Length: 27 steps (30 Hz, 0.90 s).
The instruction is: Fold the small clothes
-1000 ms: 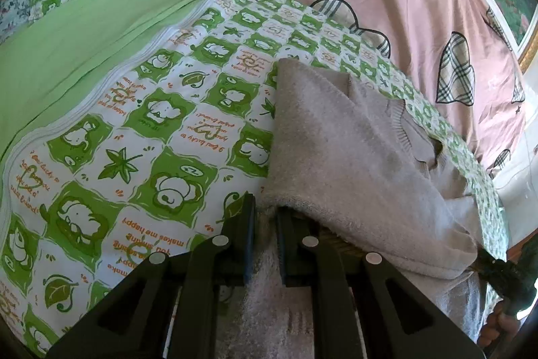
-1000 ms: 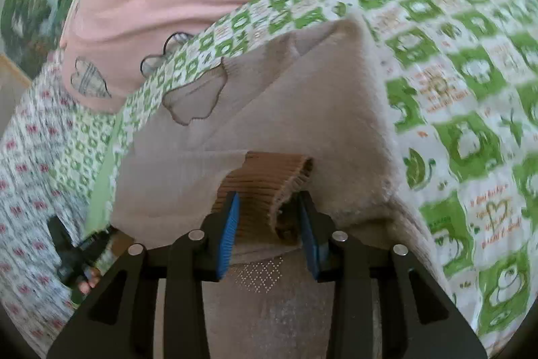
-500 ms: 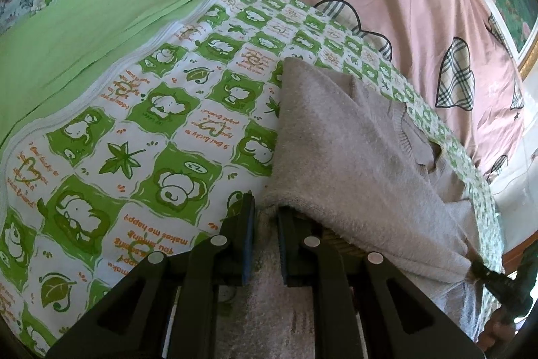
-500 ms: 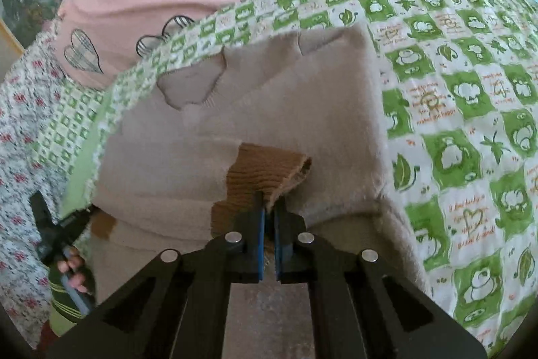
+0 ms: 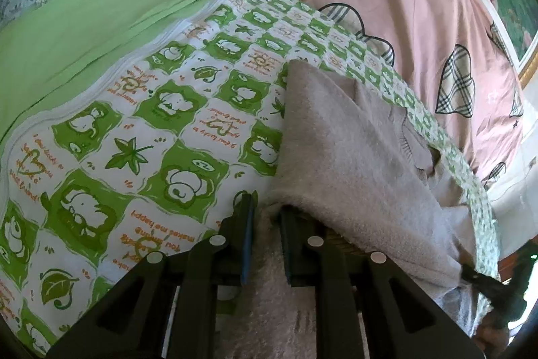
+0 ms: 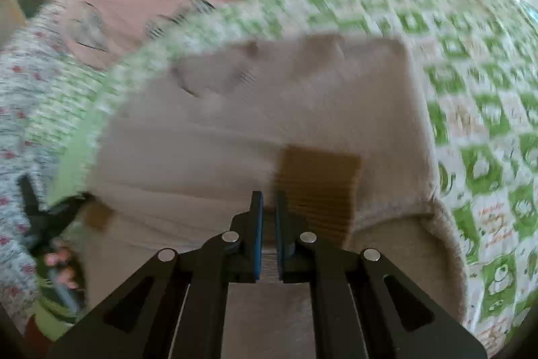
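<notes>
The beige sweater (image 5: 353, 140) is spread across the centre of both frames on the green-checked sheet (image 5: 151, 123). The left gripper (image 5: 265, 224) is clamped on the sweater's near edge at lower centre. The right gripper (image 6: 268, 217) appears closed on fabric beside the brown ribbed cuff (image 6: 316, 180), though blur obscures this. If only one layer is pinched, the fold may be skewed or the hem dropped
</notes>
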Available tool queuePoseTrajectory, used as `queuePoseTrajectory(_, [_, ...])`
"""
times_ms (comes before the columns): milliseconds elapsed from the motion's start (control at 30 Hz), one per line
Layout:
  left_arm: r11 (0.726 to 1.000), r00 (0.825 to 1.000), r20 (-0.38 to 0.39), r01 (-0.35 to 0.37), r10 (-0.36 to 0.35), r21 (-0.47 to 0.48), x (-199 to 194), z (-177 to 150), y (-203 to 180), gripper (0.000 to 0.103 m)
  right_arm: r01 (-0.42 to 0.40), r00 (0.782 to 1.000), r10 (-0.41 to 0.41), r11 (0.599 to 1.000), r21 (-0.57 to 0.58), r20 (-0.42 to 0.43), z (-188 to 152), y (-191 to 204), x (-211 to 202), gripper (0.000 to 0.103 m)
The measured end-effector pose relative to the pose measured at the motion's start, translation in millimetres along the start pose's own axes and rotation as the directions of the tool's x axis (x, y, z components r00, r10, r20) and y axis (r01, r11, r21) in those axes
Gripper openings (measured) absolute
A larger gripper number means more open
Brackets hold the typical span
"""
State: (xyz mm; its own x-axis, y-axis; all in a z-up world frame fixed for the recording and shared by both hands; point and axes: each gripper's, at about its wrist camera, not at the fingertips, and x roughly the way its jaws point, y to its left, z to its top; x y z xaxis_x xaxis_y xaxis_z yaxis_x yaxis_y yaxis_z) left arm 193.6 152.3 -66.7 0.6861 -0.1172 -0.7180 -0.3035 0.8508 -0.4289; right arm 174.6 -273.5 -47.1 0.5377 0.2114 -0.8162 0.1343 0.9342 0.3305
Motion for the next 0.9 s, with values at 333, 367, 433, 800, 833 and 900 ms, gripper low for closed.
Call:
queuePoseTrajectory(333, [0.994, 0.999, -0.038, 0.023, -0.019, 0.111, -68, -27, -8, 0.019, -0.031, 0.995, 0.026, 0.998, 0.059, 0.096, -19, -15, -63, 0.047])
queuePoseTrajectory(367, [0.993, 0.999, -0.042, 0.025, -0.02, 0.118, -75, -32, -8, 0.02, -0.038, 0.994, 0.032, 0.998, 0.053, 0.107, -24, -16, -71, 0.048])
queuePoseTrajectory(433, [0.991, 0.998, -0.053, 0.024, -0.017, 0.13, -91, -45, -7, 0.026, -0.051, 0.992, 0.045, 0.998, 0.048, 0.114, -35, -15, -80, 0.048])
queuePoseTrajectory(800, [0.992, 0.959, -0.284, 0.044, -0.008, 0.119, -137, -143, 8, 0.047, -0.137, 0.983, 0.137, 0.99, -0.003, 0.119, -94, -14, -118, 0.048])
queuePoseTrajectory(833, [0.991, 0.943, -0.332, 0.046, -0.001, 0.127, -135, -152, 8, 0.045, -0.141, 0.983, 0.141, 0.99, -0.009, 0.118, -99, -14, -121, 0.048])
queuePoseTrajectory(900, [0.985, 0.932, -0.36, 0.033, 0.03, 0.167, -137, -166, 5, 0.044, -0.155, 0.981, 0.156, 0.988, -0.015, 0.112, -108, -15, -127, 0.048])
